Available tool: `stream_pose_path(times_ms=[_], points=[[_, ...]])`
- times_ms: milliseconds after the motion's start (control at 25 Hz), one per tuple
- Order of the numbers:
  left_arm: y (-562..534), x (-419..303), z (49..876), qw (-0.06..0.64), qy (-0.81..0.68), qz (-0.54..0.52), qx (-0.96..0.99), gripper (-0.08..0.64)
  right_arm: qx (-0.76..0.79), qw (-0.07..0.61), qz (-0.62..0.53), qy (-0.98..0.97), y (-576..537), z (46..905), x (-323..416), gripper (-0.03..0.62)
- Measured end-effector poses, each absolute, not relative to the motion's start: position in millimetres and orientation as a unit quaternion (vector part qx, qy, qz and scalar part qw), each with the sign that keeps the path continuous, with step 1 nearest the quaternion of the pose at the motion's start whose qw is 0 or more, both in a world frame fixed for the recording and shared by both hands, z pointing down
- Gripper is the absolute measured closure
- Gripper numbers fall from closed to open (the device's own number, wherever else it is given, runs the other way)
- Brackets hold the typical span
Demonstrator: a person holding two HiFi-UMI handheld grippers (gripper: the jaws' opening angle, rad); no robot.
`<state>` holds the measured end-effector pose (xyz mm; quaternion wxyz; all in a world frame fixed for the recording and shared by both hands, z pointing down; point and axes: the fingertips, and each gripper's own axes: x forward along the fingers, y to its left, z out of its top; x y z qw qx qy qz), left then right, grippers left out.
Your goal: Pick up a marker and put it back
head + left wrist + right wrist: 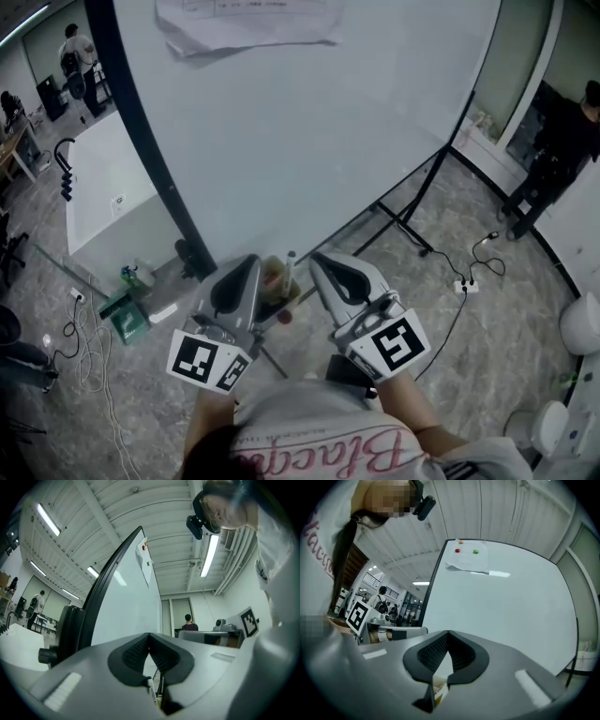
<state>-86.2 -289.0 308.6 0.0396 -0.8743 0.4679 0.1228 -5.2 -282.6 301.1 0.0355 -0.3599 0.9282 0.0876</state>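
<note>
A white marker (290,262) lies on the small ledge at the foot of the whiteboard (309,122), between my two grippers. In the left gripper view the same marker (151,691) shows through the gap below the pads, beyond them and not gripped. My left gripper (249,264) (149,635) is shut, tips touching, with nothing between them. My right gripper (319,260) (447,633) is shut too and empty; a yellowish box (438,689) shows under its pads. Both point at the board's lower edge, one on each side of the marker.
A sheet of paper (244,23) hangs at the top of the board. The board's stand leg (412,225) runs across the floor on the right, near a power strip with cable (466,286). A person (553,150) stands far right. A white cabinet (112,197) stands on the left.
</note>
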Motion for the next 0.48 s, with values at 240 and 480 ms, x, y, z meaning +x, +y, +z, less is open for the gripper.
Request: stream_pose_path(times_ms=[240, 480], points=[[-287.4, -83.1, 308.1, 0.04, 0.464, 0.123, -0.877, 0.56, -0.382, 0.014, 0.062, 0.922, -290.1, 311.5, 2.4, 0.592], [-286.9, -82.5, 308.3, 0.038, 0.462, 0.123, -0.877, 0.56, -0.385, 0.015, 0.026, 0.923, -294.6, 317.9, 4.3, 0.592]])
